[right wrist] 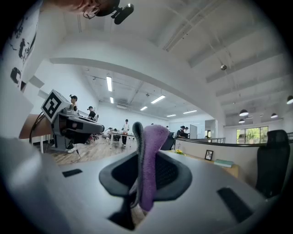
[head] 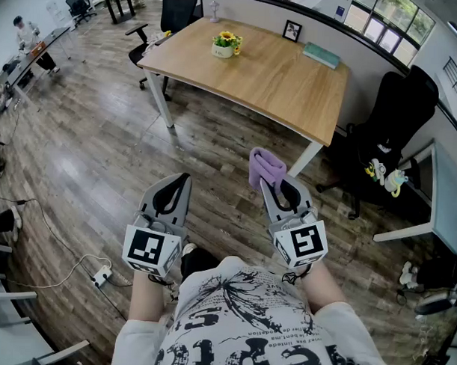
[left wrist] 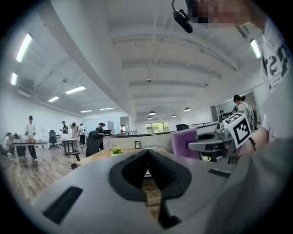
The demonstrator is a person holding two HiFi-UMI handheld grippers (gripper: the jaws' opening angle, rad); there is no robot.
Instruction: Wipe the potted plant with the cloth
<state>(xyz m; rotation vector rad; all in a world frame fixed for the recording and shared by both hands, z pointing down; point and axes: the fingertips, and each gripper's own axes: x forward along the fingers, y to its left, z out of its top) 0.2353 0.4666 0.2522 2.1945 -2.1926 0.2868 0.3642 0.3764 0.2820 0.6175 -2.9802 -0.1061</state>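
The potted plant (head: 226, 44), yellow flowers in a white pot, stands on the far wooden table (head: 292, 83); it also shows small in the left gripper view (left wrist: 117, 151) and the right gripper view (right wrist: 179, 151). A purple cloth (head: 264, 167) sticks up from my right gripper (head: 267, 181), whose jaws are shut on it; in the right gripper view the cloth (right wrist: 147, 164) stands folded between them. My left gripper (head: 185, 179) is shut with nothing in it, its tips (left wrist: 147, 151) meeting. Both grippers are held over the floor, well short of the table.
A framed photo (head: 292, 30) and a teal book (head: 322, 55) lie on the table's far side. Black office chairs stand behind the table (head: 177, 11) and at its right (head: 391, 124). A power strip (head: 101, 275) with cable lies on the wood floor. People stand at distant desks (left wrist: 31, 132).
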